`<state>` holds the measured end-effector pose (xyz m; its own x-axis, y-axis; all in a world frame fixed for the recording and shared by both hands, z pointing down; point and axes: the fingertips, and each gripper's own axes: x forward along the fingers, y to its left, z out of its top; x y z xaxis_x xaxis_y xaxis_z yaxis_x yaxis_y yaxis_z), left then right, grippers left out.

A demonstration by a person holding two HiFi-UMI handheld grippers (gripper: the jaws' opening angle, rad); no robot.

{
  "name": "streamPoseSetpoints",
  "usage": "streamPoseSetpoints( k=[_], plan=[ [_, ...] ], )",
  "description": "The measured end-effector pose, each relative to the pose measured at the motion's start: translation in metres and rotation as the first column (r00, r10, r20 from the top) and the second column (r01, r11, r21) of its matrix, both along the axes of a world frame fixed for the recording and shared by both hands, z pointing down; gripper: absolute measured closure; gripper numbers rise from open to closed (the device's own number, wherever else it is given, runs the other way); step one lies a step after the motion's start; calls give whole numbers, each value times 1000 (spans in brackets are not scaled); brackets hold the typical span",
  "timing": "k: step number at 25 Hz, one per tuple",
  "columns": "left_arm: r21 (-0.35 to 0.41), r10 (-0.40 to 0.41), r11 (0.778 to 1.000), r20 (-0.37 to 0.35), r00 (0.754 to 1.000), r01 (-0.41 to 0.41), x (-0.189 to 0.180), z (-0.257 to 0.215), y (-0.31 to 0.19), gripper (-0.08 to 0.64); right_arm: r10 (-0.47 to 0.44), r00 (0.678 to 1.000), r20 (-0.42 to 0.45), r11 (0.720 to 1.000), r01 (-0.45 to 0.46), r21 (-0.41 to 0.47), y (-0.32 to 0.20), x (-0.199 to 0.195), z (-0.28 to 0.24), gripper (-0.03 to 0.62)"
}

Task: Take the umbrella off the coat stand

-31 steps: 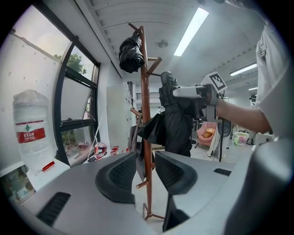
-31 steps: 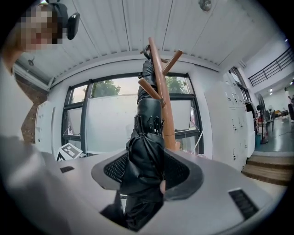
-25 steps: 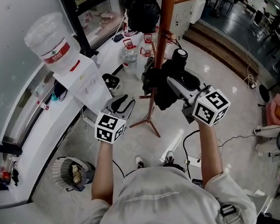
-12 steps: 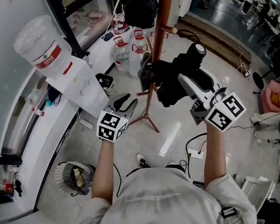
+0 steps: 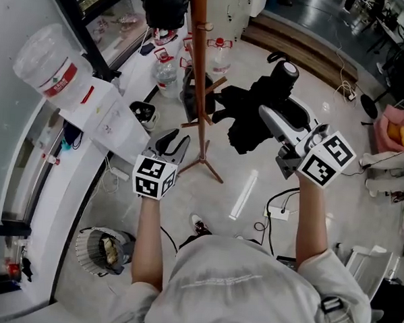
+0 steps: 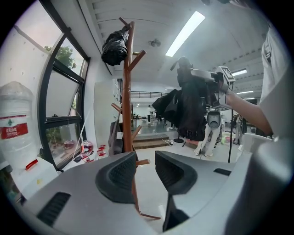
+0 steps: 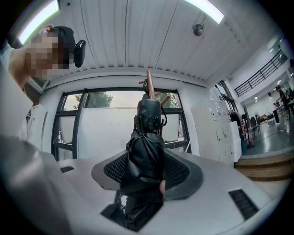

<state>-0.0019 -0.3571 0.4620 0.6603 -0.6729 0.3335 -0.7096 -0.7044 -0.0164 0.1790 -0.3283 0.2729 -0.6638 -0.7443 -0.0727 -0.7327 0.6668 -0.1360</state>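
The black folded umbrella (image 5: 255,116) hangs in the air to the right of the brown wooden coat stand (image 5: 197,63), apart from its pole and pegs. My right gripper (image 5: 270,122) is shut on the umbrella; in the right gripper view its bunched cloth (image 7: 146,151) fills the gap between the pads, with the stand's top (image 7: 149,82) behind it. My left gripper (image 5: 173,142) stands open and empty, low beside the stand's base. In the left gripper view the pole (image 6: 127,92) rises just past the left gripper (image 6: 146,170), and the umbrella (image 6: 190,110) shows at the right.
A black bag (image 5: 163,0) hangs high on the stand. A water dispenser with its bottle (image 5: 52,62) stands at the left, water jugs (image 5: 166,68) behind the stand, a wire bin (image 5: 106,250) near my feet. Cables (image 5: 277,212) lie on the floor, steps (image 5: 309,48) beyond.
My right gripper has carried the umbrella to the right, away from the pole, so a gap now shows between them. The left gripper has drifted slightly left.
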Motion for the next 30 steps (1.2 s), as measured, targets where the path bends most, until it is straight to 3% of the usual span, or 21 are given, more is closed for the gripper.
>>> streamPoseSetpoints(
  k=[6, 16, 30],
  plan=[
    [0, 6, 1000, 11, 1000, -6, 32, -3, 26, 417, 46, 997, -61, 999, -47, -18, 22, 36, 20, 362],
    [45, -21, 999, -7, 1000, 21, 68, -24, 62, 417, 96, 992, -87, 990, -104, -97, 55, 85, 67, 362],
    [77, -53, 996, -22, 998, 54, 69, -33, 89, 417, 101, 985, -138, 986, -117, -119, 76, 83, 107, 362]
  ],
)
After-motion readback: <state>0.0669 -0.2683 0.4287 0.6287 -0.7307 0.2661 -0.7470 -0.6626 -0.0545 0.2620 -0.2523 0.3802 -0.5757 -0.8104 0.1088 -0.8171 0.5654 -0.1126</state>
